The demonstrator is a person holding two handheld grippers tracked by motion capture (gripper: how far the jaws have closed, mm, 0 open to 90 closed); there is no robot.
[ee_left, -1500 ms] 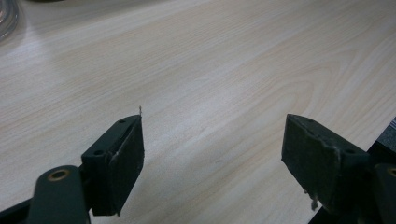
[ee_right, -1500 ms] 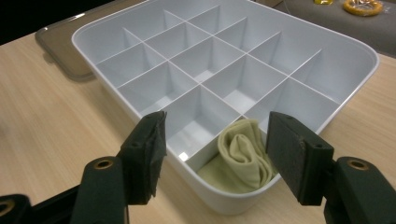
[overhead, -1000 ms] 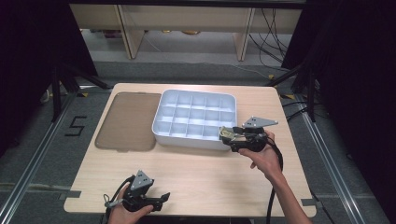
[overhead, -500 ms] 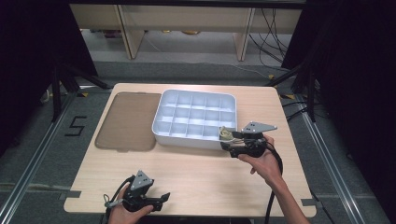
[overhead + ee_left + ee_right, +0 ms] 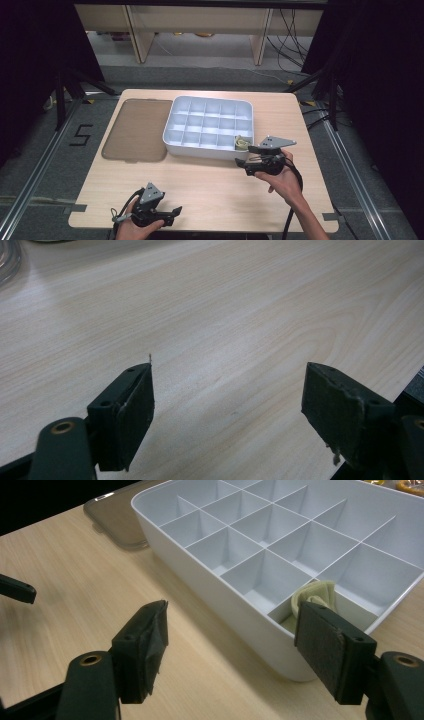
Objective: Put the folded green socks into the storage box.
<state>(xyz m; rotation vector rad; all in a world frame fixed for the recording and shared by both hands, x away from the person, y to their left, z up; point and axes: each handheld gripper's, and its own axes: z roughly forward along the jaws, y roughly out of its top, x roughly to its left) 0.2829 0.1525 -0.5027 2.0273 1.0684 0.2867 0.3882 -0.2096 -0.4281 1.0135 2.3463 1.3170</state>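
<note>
Just released: the right gripper (image 5: 244, 164) has let go and backed off from the white tray (image 5: 200, 148).

Compared with a second ago, when it hung over the tray's front-right corner, the right gripper now sits at the tray's 5 o'clock on the bare table (image 5: 215, 185), its jaws having just been opening and now standing wide with nothing between them. A small pale yellowish bundle (image 5: 314, 594), cloth-like, lies in the tray's front-right compartment, at 1 o'clock in the right gripper view. That placement looks finished. The left gripper (image 5: 172, 214) rests by the table's near edge at 7 o'clock, jaws apart and empty. The brown lid (image 5: 135, 129) lies flat at the tray's 9 o'clock, so closing the tray may follow.
</note>
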